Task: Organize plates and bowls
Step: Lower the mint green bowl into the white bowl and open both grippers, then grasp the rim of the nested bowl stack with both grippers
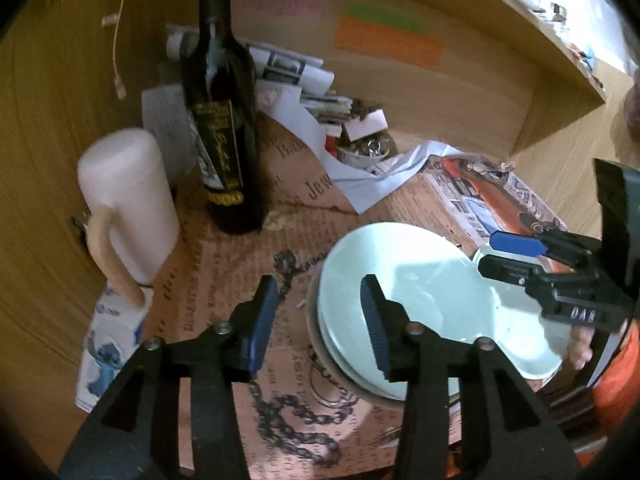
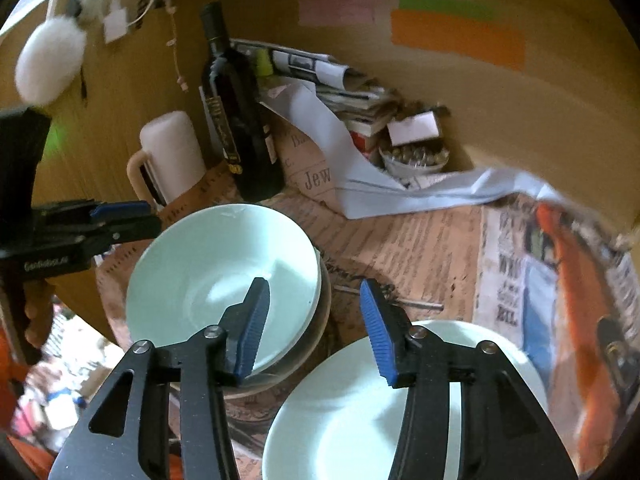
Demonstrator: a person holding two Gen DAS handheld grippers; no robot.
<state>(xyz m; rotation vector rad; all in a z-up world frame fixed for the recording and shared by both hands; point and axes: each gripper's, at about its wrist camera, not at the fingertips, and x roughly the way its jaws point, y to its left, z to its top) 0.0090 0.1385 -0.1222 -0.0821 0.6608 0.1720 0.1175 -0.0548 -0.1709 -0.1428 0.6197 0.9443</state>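
Note:
A pale mint bowl (image 1: 416, 280) sits on top of a stack of dishes on the paper-covered table; it also shows in the right wrist view (image 2: 216, 276). A pale plate (image 2: 340, 412) lies on the table to its right, under my right gripper. My left gripper (image 1: 320, 320) is open and empty, its jaws astride the stack's left rim. My right gripper (image 2: 316, 332) is open and empty, its left finger over the bowl's near rim. In the left wrist view the right gripper (image 1: 504, 254) enters from the right over the bowl.
A dark wine bottle (image 1: 224, 128) and a white lidded mug (image 1: 128, 200) stand at the back left. Newspapers and white paper (image 1: 320, 128) are piled against the wooden back wall, beside a small dish of bits (image 2: 416, 158). An orange-printed newspaper (image 2: 560, 288) lies at the right.

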